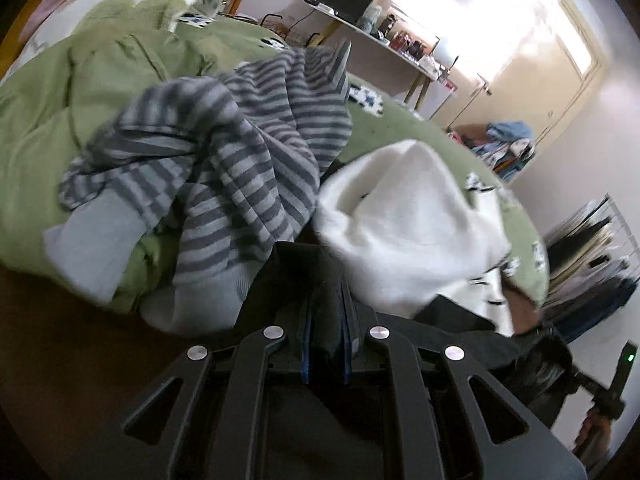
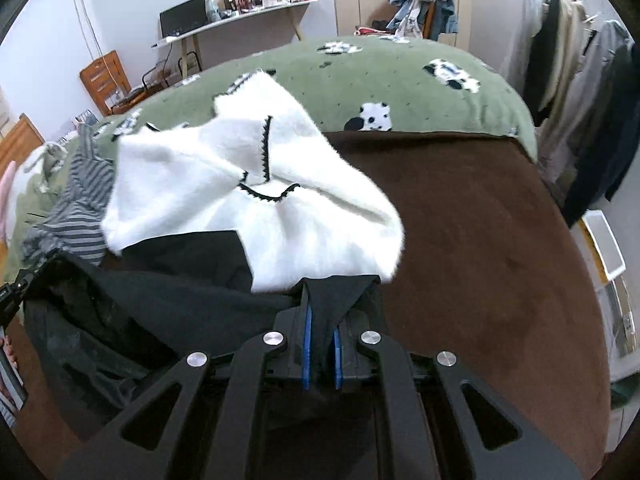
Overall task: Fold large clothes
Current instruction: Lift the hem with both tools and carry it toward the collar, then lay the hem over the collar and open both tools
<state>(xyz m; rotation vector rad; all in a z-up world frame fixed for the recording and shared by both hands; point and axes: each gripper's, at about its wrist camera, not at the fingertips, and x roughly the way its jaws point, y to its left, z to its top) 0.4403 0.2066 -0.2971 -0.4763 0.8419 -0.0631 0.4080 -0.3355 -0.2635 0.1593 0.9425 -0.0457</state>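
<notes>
A bed fills the room, spread with a green blanket (image 2: 420, 92) printed with black-and-white animals, and a brown blanket (image 2: 480, 248) lies over its near end. On it, a white fluffy garment (image 2: 248, 200) with thin black trim is heaped toward the near edge, partly on top of a black garment (image 2: 168, 292) that spreads along that same edge. Just beside the white one, further toward the head of the bed, lies a crumpled grey striped garment (image 1: 240, 140) with pale cuffs. Beyond the far side of the bed stands a white counter (image 2: 240, 24) crowded with bottles and a dark laptop (image 2: 182, 20); an orange wooden chair (image 2: 104, 80) sits near it. A chair piled with blue clothes (image 2: 424, 4) stands at the far corner, and a rack of hanging clothes (image 2: 580, 80) lines the side wall. The white garment lies across the black cloth between the two tools and stands in the way of it. The left tool (image 1: 326, 332) has its jaws drawn narrow, pinching a fold of the black garment between the blue pads. The right tool (image 2: 320, 344) is likewise narrow, clamped on a peak of the same black cloth at the near edge of the bed, with the white garment's hem touching the cloth just ahead of it.
</notes>
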